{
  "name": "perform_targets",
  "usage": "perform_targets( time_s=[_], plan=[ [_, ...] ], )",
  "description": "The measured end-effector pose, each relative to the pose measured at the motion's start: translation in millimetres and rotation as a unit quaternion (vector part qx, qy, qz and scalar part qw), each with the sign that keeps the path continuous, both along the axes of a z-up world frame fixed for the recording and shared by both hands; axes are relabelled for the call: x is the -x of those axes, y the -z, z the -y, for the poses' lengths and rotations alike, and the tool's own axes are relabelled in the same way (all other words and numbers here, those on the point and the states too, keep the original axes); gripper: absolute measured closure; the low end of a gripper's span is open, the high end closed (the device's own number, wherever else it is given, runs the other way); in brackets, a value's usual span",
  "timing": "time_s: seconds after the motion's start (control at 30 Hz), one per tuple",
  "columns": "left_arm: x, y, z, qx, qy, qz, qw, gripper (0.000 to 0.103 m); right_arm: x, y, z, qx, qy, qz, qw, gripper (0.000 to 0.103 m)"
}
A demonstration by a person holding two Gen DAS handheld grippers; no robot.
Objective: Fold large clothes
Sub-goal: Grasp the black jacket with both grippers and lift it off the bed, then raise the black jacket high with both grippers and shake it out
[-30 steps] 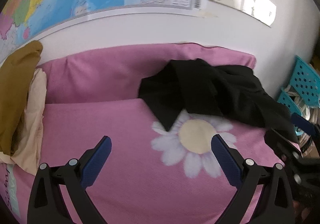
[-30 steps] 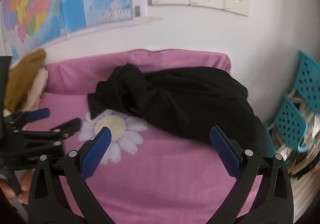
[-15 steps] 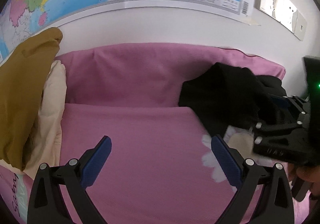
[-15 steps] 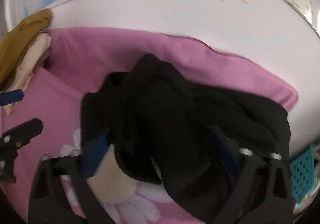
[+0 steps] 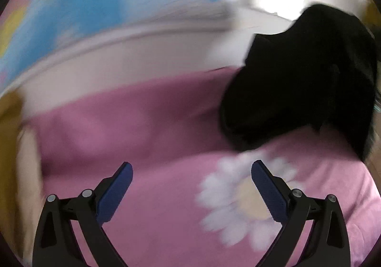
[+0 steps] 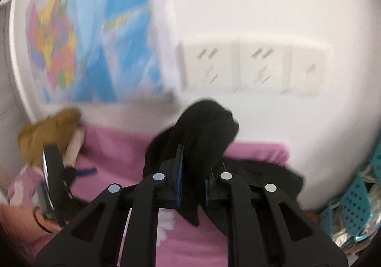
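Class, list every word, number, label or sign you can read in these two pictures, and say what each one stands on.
None can be read.
Wall map: any print is blurred past reading in both views.
Wall sockets: only slot holes, no lettering visible.
Black garment: no label or logo visible.
Pink cover: a daisy print, no words.

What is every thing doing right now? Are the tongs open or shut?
Right tongs: have just been closing, now shut on the black garment.
Crumpled black garment: bunched, pulled up off the pink flowered bedcover.
Left tongs: open, holding nothing.
Mustard-brown cloth: heaped at the wall.
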State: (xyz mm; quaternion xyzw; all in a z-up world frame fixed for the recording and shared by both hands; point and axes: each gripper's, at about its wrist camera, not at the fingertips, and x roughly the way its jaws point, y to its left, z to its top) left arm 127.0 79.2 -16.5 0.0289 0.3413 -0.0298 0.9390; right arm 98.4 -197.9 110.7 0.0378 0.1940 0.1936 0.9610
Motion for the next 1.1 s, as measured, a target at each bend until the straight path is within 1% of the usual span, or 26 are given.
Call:
perform_targets(
  time_s=[0.03, 0.07, 0.13, 0.17, 0.2, 0.27, 0.3, 0.33, 0.37, 0.4, 0.43, 0.47, 0.5, 0.53, 0.57, 0.6, 0.63, 0.67, 0.73, 0.8, 0.83, 0.87, 0.9, 0.93, 1.0, 1.1],
  plan=[
    [-2, -2, 7, -0.005, 0.015, 0.010, 0.9998, 0.006, 3, -6, 10, -0.003, 0.011, 0.008, 1.000, 0.090],
    [-8, -4, 21, -0.007, 0.054, 0.028, 0.9981, 0.006, 4, -10, 20, -0.008, 0.017, 0.012, 1.000, 0.090],
    [-23, -6, 40, -0.023, 0.074, 0.050, 0.9957, 0.006, 6, -13, 37, -0.024, 0.023, 0.012, 0.999, 0.090],
    [-29, -7, 47, -0.023, 0.086, 0.055, 0.9946, 0.006, 7, -14, 43, -0.029, 0.026, 0.015, 0.999, 0.090],
    [-39, -6, 57, -0.018, 0.110, 0.052, 0.9925, 0.006, 9, -14, 48, -0.031, 0.030, 0.018, 0.999, 0.090],
    [-55, -4, 69, 0.004, 0.140, 0.033, 0.9895, 0.006, 10, -14, 55, -0.042, 0.032, 0.020, 0.998, 0.090],
    [-62, -2, 75, 0.019, 0.167, 0.020, 0.9857, 0.006, 10, -12, 58, -0.045, 0.034, 0.022, 0.998, 0.090],
    [-70, 1, 82, 0.009, 0.166, 0.013, 0.9861, 0.006, 12, -11, 63, -0.045, 0.035, 0.024, 0.998, 0.090],
    [-77, 6, 85, 0.008, 0.164, 0.004, 0.9864, 0.017, 12, -11, 67, -0.043, 0.038, 0.027, 0.998, 0.090],
    [-84, 10, 87, 0.018, 0.171, -0.011, 0.9851, 0.060, 14, -12, 74, -0.048, 0.042, 0.028, 0.998, 0.090],
    [-96, 16, 88, 0.022, 0.164, -0.038, 0.9855, 0.086, 14, -14, 78, -0.053, 0.044, 0.028, 0.997, 0.090],
    [-103, 18, 88, 0.029, 0.161, -0.052, 0.9851, 0.096, 14, -16, 83, -0.056, 0.050, 0.029, 0.997, 0.090],
    [-109, 16, 88, 0.037, 0.158, -0.053, 0.9853, 0.097, 16, -19, 89, -0.054, 0.057, 0.031, 0.996, 0.090],
    [-111, 9, 88, 0.037, 0.151, -0.037, 0.9872, 0.097, 18, -25, 95, -0.046, 0.073, 0.038, 0.996, 0.090],
    [-113, -6, 92, 0.026, 0.140, -0.012, 0.9898, 0.098, 21, -32, 104, -0.044, 0.088, 0.046, 0.994, 0.090],
    [-116, -23, 97, 0.024, 0.137, 0.006, 0.9902, 0.098, 23, -40, 116, -0.051, 0.103, 0.050, 0.992, 0.090],
    [-118, -44, 104, 0.030, 0.140, 0.027, 0.9893, 0.098, 26, -48, 125, -0.051, 0.116, 0.057, 0.990, 0.090],
    [-119, -60, 110, 0.029, 0.139, 0.044, 0.9888, 0.098, 31, -60, 135, -0.051, 0.132, 0.068, 0.988, 0.090],
    [-123, -103, 132, 0.026, 0.145, 0.083, 0.9856, 0.098, 45, -85, 153, -0.049, 0.161, 0.094, 0.981, 0.091],
    [-127, -135, 152, 0.025, 0.153, 0.103, 0.9826, 0.099, 67, -116, 165, -0.047, 0.181, 0.131, 0.974, 0.091],
    [-127, -146, 158, 0.023, 0.153, 0.113, 0.9815, 0.099, 76, -127, 167, -0.049, 0.183, 0.144, 0.971, 0.091],
    [-124, -165, 168, 0.020, 0.149, 0.131, 0.9798, 0.099, 86, -141, 169, -0.048, 0.184, 0.158, 0.969, 0.091],
    [-120, -181, 170, 0.026, 0.149, 0.145, 0.9778, 0.099, 97, -153, 168, -0.041, 0.188, 0.173, 0.966, 0.091],
    [-112, -199, 167, 0.043, 0.153, 0.165, 0.9734, 0.099, 112, -169, 165, -0.031, 0.190, 0.188, 0.963, 0.091],
    [-96, -226, 156, 0.065, 0.155, 0.194, 0.9666, 0.099, 143, -196, 154, -0.002, 0.189, 0.222, 0.956, 0.091],
    [-58, -265, 127, 0.085, 0.149, 0.239, 0.9559, 0.099, 179, -220, 140, 0.015, 0.174, 0.253, 0.951, 0.091]
  ],
)
